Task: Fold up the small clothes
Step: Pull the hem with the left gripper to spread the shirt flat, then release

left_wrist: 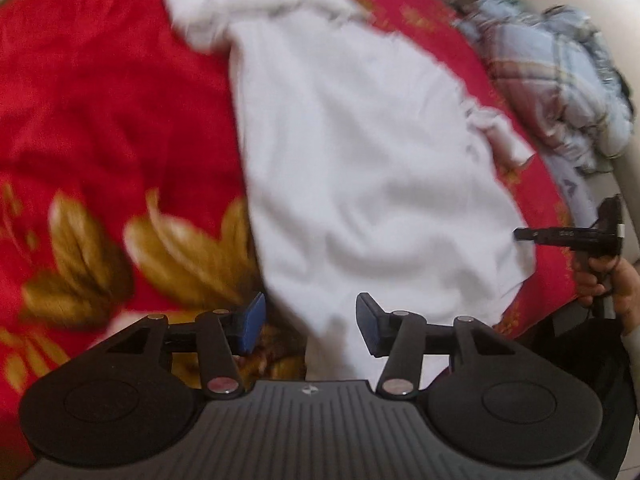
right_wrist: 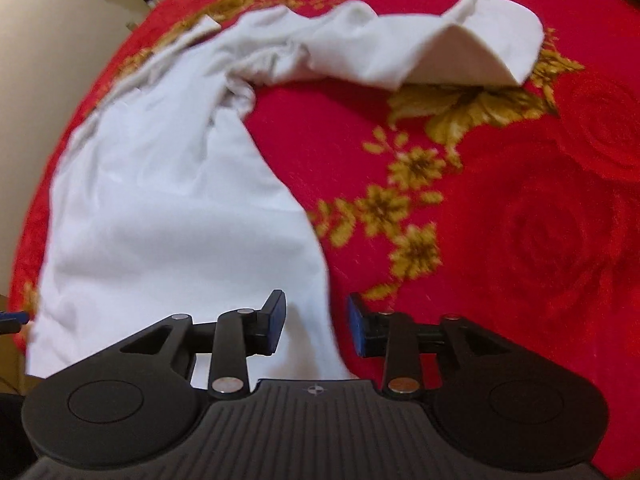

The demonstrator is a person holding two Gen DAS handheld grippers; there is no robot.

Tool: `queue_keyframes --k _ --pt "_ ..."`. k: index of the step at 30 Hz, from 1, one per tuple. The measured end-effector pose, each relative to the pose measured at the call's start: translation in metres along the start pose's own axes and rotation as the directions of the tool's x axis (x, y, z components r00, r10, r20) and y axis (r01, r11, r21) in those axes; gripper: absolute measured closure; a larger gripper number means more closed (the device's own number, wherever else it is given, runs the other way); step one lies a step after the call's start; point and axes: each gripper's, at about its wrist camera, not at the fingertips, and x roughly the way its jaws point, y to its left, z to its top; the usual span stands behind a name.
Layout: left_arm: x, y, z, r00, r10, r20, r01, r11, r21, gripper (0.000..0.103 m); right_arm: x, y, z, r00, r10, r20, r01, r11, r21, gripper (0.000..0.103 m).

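A white T-shirt point(left_wrist: 360, 152) lies spread on a red blanket point(left_wrist: 100, 100) with gold flowers. My left gripper point(left_wrist: 310, 324) is open, its jaws apart over the shirt's near left hem corner. My right gripper point(right_wrist: 316, 324) is open over the shirt's other hem corner; the shirt point(right_wrist: 168, 208) runs up and left from it. One sleeve point(right_wrist: 440, 52) is flung out to the right, its end curled up. The right gripper point(left_wrist: 576, 236) also shows in the left wrist view at the shirt's right edge, held by a hand.
A crumpled blue plaid garment point(left_wrist: 560, 80) lies at the bed's far right edge. The red blanket point(right_wrist: 520, 220) extends wide to the right of the shirt. A cream wall point(right_wrist: 40, 60) borders the bed on the left.
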Motion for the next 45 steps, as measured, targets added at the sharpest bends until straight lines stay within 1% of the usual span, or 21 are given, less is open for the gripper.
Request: queue_keyframes --k 1,3,4,5,9,11,14,15,16,18,21,24,25,26,28,29,32,36,39,42,45 --pt "0.006 -0.001 -0.002 1.0 0.001 -0.014 -0.001 1.0 -0.01 0.054 0.003 0.0 -0.002 1.0 -0.02 -0.008 0.02 1.0 -0.005 0.068" --pt "0.011 -0.004 -0.008 0.999 -0.021 -0.035 0.022 1.0 0.004 0.092 0.01 0.003 -0.007 0.999 -0.042 -0.019 0.041 0.999 -0.032 0.072" --pt "0.01 -0.008 -0.01 0.999 -0.016 -0.035 0.017 0.999 0.033 0.099 0.008 0.006 -0.009 0.999 -0.045 -0.014 0.044 0.998 -0.054 0.096" --pt "0.004 -0.012 -0.011 1.0 -0.004 -0.015 0.005 0.998 0.064 0.099 0.005 0.008 -0.01 0.999 -0.035 -0.009 0.035 0.997 -0.066 0.099" --pt "-0.052 -0.014 -0.012 0.991 0.024 0.133 -0.036 0.995 0.088 0.099 -0.043 0.002 -0.01 0.991 0.075 0.107 -0.078 0.997 0.023 0.1" --pt "-0.063 -0.011 -0.021 0.986 0.069 0.149 -0.083 0.993 0.086 0.099 -0.065 -0.002 -0.011 0.985 0.088 0.151 -0.095 0.995 0.04 0.1" --pt "-0.041 -0.028 -0.029 0.971 0.226 0.074 -0.236 0.947 0.217 0.098 -0.048 -0.003 -0.023 0.998 0.003 0.062 -0.004 1.0 0.016 0.098" --pt "-0.037 -0.032 -0.028 0.968 0.243 0.069 -0.253 0.936 0.245 0.098 -0.036 -0.002 -0.025 0.999 -0.036 0.017 0.036 0.999 -0.001 0.098" --pt "-0.038 -0.036 -0.024 0.968 0.235 0.092 -0.251 0.936 0.248 0.098 -0.028 0.001 -0.026 0.994 -0.105 -0.002 0.105 0.994 -0.033 0.094" --pt "-0.045 -0.04 -0.015 0.97 0.183 0.161 -0.216 0.952 0.219 0.096 -0.031 0.012 -0.023 0.981 -0.168 0.094 0.176 0.981 -0.087 0.094" --pt "-0.048 -0.054 -0.004 0.976 0.069 0.208 -0.118 0.965 0.236 0.087 -0.044 0.028 -0.017 0.975 -0.041 0.219 0.072 0.988 -0.134 0.086" --pt "-0.03 -0.061 0.008 0.988 0.04 0.146 -0.073 0.971 0.229 0.077 -0.018 0.033 -0.017 0.992 0.069 0.101 -0.058 0.992 -0.113 0.079" --pt "-0.018 -0.06 0.009 0.993 0.064 0.101 -0.084 0.974 0.212 0.067 0.001 0.033 -0.019 0.999 0.035 0.014 -0.034 0.993 -0.11 0.079" --pt "-0.002 -0.058 0.008 0.992 0.12 0.03 -0.123 0.971 0.204 0.066 0.014 0.033 -0.021 0.999 -0.025 -0.048 0.019 0.992 -0.123 0.081" --pt "0.023 -0.06 0.003 0.965 0.252 -0.068 -0.225 0.935 0.273 0.068 0.019 0.032 -0.019 0.997 -0.045 -0.059 0.037 0.99 -0.136 0.081" --pt "0.02 -0.065 0.003 0.963 0.264 -0.048 -0.237 0.921 0.308 0.068 0.012 0.032 -0.012 0.999 -0.025 -0.031 0.022 0.994 -0.11 0.08" --pt "-0.007 -0.071 0.02 0.98 0.181 0.081 -0.196 0.947 0.252 0.063 -0.023 0.025 0.015 0.988 0.008 0.151 0.003 0.997 -0.074 0.08" --pt "-0.027 -0.072 0.051 0.963 0.168 0.213 -0.199 0.971 0.131 0.06 -0.053 -0.011 0.063 0.942 -0.038 0.332 0.014 0.997 0.073 0.08" --pt "-0.024 -0.074 0.064 0.951 0.2 0.237 -0.226 0.97 0.087 0.06 -0.053 -0.057 0.099 0.917 -0.141 0.373 0.045 0.966 0.255 0.078" --pt "-0.015 -0.077 0.073 0.948 0.212 0.237 -0.236 0.969 0.078 0.06 -0.039 -0.11 0.124 0.899 -0.251 0.36 0.088 0.906 0.414 0.068" --pt "-0.011 -0.078 0.07 0.95 0.209 0.232 -0.234 0.968 0.087 0.06 -0.006 -0.149 0.142 0.918 -0.279 0.282 0.124 0.877 0.464 0.063"
